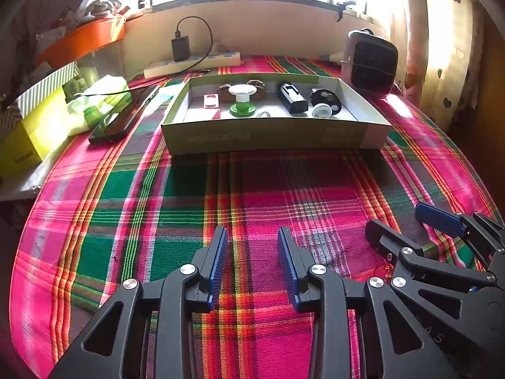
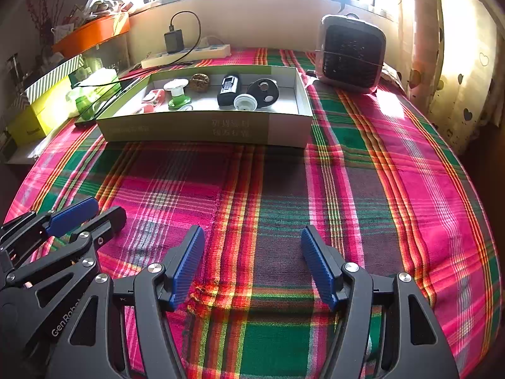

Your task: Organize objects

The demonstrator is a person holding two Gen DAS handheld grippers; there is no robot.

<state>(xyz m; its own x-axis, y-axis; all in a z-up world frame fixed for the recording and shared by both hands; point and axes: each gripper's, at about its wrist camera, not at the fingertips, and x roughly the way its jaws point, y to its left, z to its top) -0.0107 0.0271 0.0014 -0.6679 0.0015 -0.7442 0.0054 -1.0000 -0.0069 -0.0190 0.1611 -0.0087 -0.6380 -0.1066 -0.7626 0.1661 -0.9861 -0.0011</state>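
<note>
Sunlit window glare washes the far wall, and below it a worktop lies under a woven plaid cloth [image 2: 315, 195] of pink, green and orange stripes, slightly puckered near the front.

Toward the far edge stands a shallow cardboard tray [image 2: 202, 128], matt green outside and pale inside, and every small object in view already lies in it: a green-and-white plastic spool [image 1: 242, 99], a boxy black device [image 1: 292, 97], a black disc with round insets [image 1: 326, 99], a white round cap [image 1: 321, 111], a rough brown woven piece [image 2: 199, 82] and a small pink-and-white item [image 1: 210, 101] at the tray's left end. No loose thing shows on the open cloth in front of the tray, so I judge the sorting done or nearly so.

Near the front edge the left gripper [image 1: 252, 249] and right gripper [image 2: 249, 255] hover side by side, their ribbed blue rubber fingers [image 2: 186, 263] parted and bare, the right pair wider.

Beside the tray's right end sits a glossy grilled fan [image 2: 350, 53]; off its left, a dark slim tablet [image 1: 124, 117].
</note>
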